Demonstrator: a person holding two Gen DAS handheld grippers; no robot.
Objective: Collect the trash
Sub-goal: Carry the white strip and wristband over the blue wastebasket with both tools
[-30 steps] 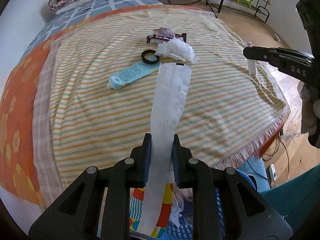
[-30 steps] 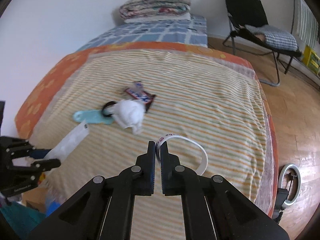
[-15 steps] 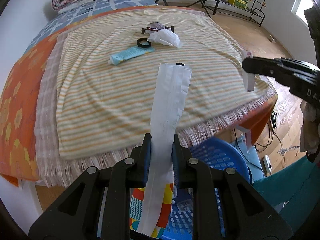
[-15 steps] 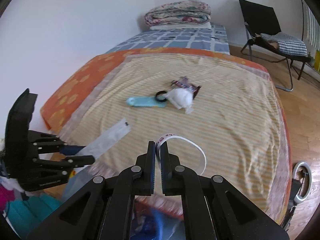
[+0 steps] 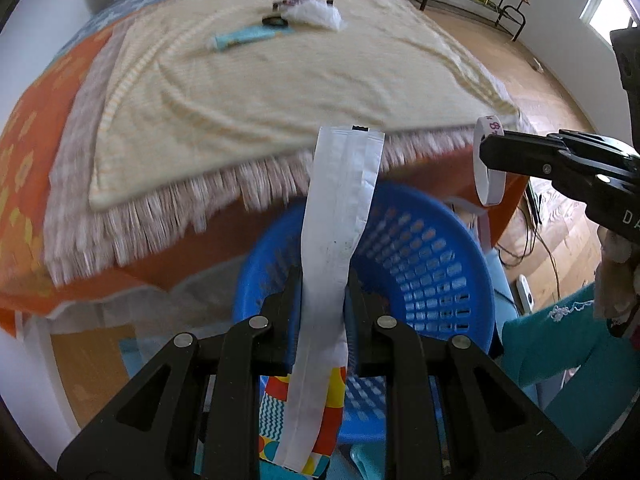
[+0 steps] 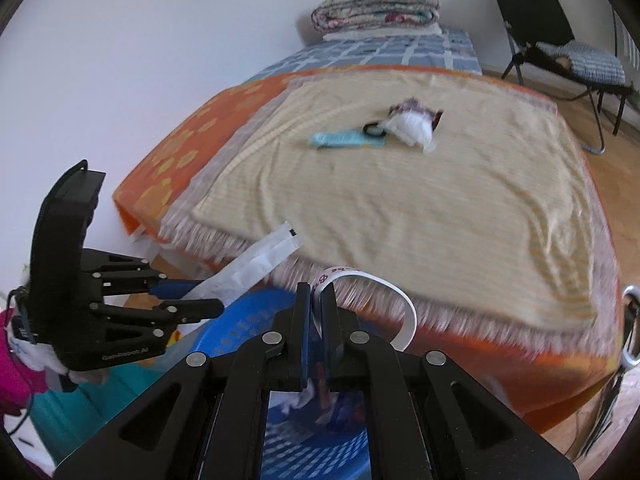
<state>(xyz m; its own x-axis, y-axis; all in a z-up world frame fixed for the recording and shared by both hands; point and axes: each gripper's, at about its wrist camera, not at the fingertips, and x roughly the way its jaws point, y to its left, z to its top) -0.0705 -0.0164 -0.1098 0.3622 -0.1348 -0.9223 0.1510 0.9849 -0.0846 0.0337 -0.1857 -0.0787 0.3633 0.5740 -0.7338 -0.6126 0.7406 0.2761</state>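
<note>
My left gripper [image 5: 322, 280] is shut on a long white wrapper [image 5: 340, 200], held above the blue basket [image 5: 440, 248]. It also shows in the right wrist view [image 6: 192, 298] with the wrapper [image 6: 256, 260]. My right gripper [image 6: 316, 296] is shut on a curled white paper strip [image 6: 384, 292], over the basket [image 6: 240, 320]. It shows at the right of the left wrist view [image 5: 486, 152] with the strip [image 5: 486, 184]. On the bed lie a blue tube [image 5: 248, 36], a black ring [image 5: 274, 21], a white crumpled tissue [image 5: 316, 14] and a candy wrapper [image 6: 416, 110].
The bed carries a striped yellow cloth [image 5: 280, 80] with a fringed edge over an orange blanket [image 5: 32, 140]. A folded quilt [image 6: 376, 4] lies at the bed's head. A black chair [image 6: 560, 48] stands on the wooden floor. Cables lie on the floor at right [image 5: 536, 224].
Both grippers have pulled back from the bed and dropped lower. The blue basket has come into view under them. Each still holds its piece.
</note>
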